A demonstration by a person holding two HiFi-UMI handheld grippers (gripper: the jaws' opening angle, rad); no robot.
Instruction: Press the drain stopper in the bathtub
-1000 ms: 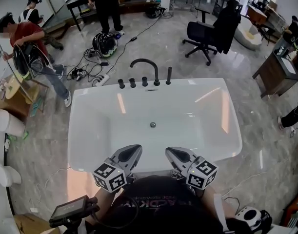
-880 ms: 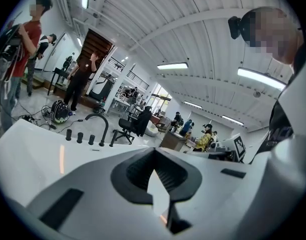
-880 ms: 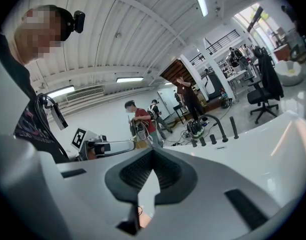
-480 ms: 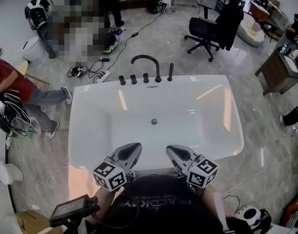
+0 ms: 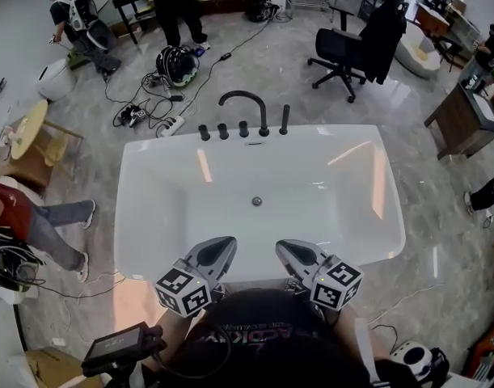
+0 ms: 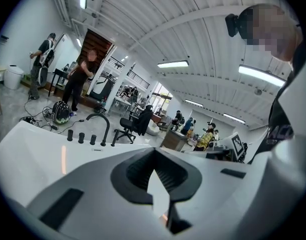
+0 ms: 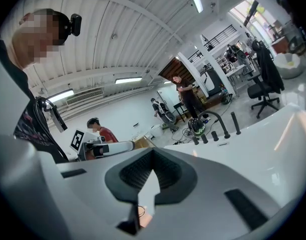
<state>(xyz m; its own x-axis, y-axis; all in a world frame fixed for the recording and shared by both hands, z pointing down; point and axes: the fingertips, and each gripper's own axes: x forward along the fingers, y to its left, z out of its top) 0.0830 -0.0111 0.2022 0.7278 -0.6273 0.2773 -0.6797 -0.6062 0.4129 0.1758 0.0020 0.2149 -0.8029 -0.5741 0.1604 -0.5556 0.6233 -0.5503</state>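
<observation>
The white bathtub (image 5: 149, 184) fills the middle of the head view. Its small round metal drain stopper (image 5: 257, 201) sits in the tub floor, untouched. My left gripper (image 5: 225, 246) and right gripper (image 5: 284, 249) hover side by side over the tub's near rim, well short of the stopper. Both are shut with nothing between the jaws. In the left gripper view the left gripper (image 6: 154, 153) points across the tub rim (image 6: 37, 154) toward the black faucet (image 6: 98, 126). The right gripper (image 7: 153, 154) also faces the faucet (image 7: 220, 121). The stopper is hidden in both gripper views.
A black arched faucet (image 5: 242, 105) with several black knobs stands on the tub's far rim. Cables and a helmet (image 5: 175, 63) lie on the floor beyond. An office chair (image 5: 350, 43) is at the back right, a desk (image 5: 465, 115) at right, a person (image 5: 24, 233) at left.
Both grippers have stayed almost still over the near rim. The person in red has shifted toward the lower left of the head view, and others in the background have moved.
</observation>
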